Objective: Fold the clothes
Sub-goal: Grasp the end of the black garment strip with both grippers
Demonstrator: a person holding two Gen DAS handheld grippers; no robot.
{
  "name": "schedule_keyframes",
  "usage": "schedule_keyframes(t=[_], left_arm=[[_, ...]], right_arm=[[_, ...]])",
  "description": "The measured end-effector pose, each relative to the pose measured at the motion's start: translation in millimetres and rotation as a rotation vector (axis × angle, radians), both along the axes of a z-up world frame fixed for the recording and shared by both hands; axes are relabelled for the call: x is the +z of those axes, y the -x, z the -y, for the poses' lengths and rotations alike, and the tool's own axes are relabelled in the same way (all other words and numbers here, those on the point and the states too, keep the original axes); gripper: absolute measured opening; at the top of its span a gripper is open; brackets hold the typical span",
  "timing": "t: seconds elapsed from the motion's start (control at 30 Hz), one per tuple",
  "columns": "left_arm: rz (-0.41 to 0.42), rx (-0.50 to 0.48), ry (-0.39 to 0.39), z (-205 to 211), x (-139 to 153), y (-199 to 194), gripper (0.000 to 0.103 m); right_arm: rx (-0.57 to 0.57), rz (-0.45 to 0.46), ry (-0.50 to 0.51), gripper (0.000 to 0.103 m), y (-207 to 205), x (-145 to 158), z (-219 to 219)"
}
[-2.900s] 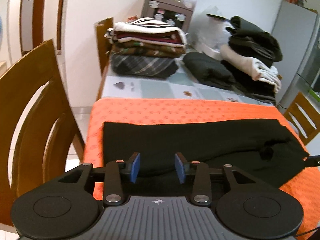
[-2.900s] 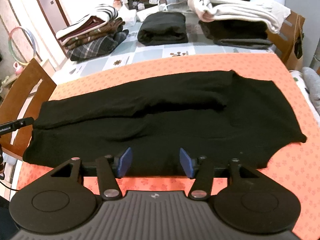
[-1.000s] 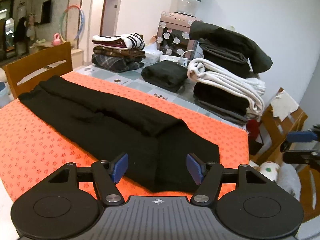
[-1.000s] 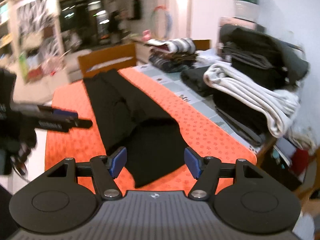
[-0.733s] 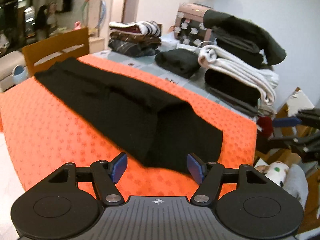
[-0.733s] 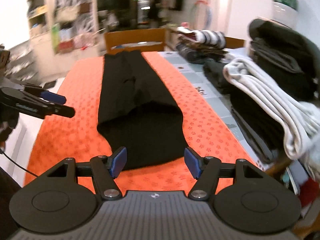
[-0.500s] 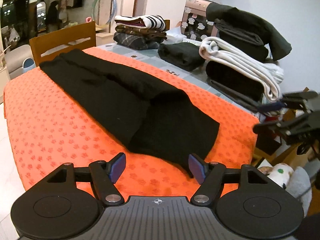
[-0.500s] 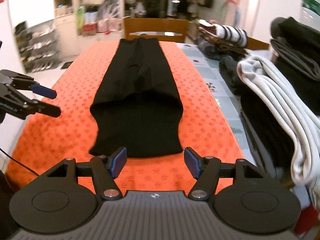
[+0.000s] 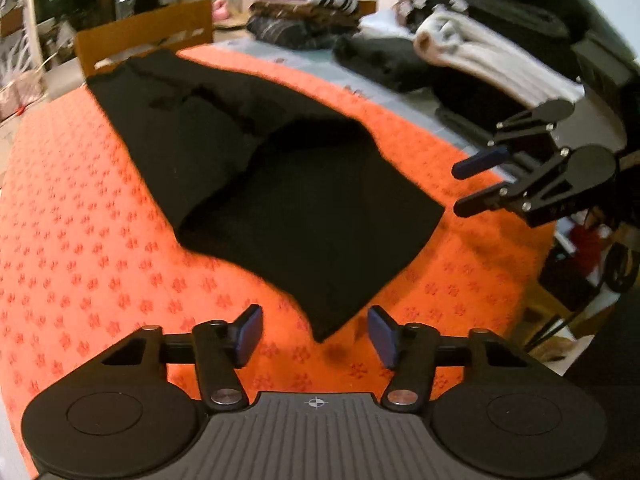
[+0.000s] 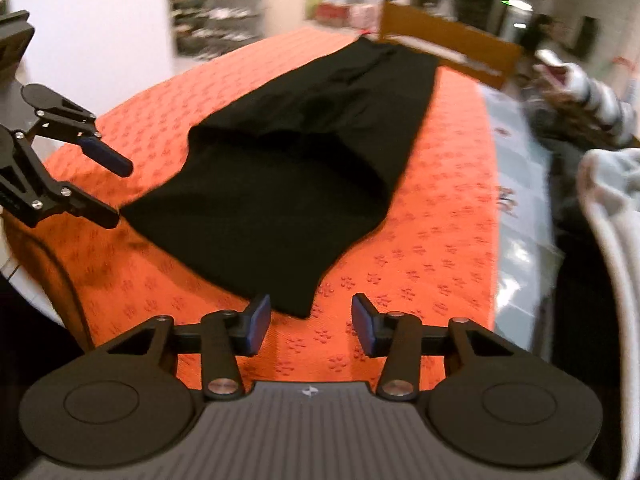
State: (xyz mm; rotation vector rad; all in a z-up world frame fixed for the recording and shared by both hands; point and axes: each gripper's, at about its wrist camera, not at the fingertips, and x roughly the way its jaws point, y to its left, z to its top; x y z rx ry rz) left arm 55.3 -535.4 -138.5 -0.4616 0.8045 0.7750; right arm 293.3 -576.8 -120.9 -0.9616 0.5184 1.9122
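Note:
A long black garment [image 9: 280, 184] lies flat lengthwise on the orange patterned tablecloth [image 9: 80, 240], its wide end towards both cameras. My left gripper [image 9: 315, 336] is open, and one near corner of the garment lies just ahead of its blue pads. My right gripper [image 10: 310, 322] is open too, with the other near corner [image 10: 296, 304] of the same black garment [image 10: 304, 176] between its fingertips. In the left wrist view the right gripper [image 9: 476, 186] hovers open at the right; in the right wrist view the left gripper [image 10: 116, 190] hovers open at the left.
Stacks of folded clothes [image 9: 304, 12] and a pile of white and dark garments [image 9: 492, 64] stand along the far side of the table. A wooden chair [image 9: 148, 36] stands at the table's far end. The table edge drops off at the right [image 9: 540, 248].
Both grippers have swung round to the garment's wide end and come lower and closer to its two near corners. The garment itself has not moved.

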Motion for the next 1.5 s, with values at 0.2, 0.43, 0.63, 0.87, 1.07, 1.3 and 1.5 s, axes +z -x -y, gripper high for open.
schedule_keyframes(t=[0.2,0.43,0.63,0.87,1.07,1.3,1.5], left_arm=[[-0.076,0.053,0.008,4.9,-7.5,-13.8,0.038],[-0.07,0.067,-0.023,9.0,-3.8,-17.3,0.008],[-0.011,0.081,-0.061,7.4,19.8,-9.1,0.008],[0.079,0.104,-0.143,-30.6,64.6,-2.2,0.008],[0.126,0.207,-0.143,-96.9,81.7,1.9,0.008],[0.093,0.287,-0.058,-167.9,52.7,5.0,0.009],[0.13,0.361,-0.009,-195.0,23.7,12.4,0.015]], right_arm=[[0.097,-0.041,0.048,0.045,-2.4,-9.6,-16.4],[0.203,-0.091,0.098,0.012,-5.7,-17.8,-33.8],[0.174,-0.164,0.075,0.011,-18.1,14.2,-32.9],[0.115,-0.184,-0.024,0.01,-22.3,66.5,-57.1],[0.035,-0.212,-0.055,0.01,-22.2,86.4,-109.7],[-0.025,-0.204,0.018,0.011,-11.6,58.5,-175.1],[-0.071,-0.187,0.086,0.025,-0.8,28.6,-228.6]])
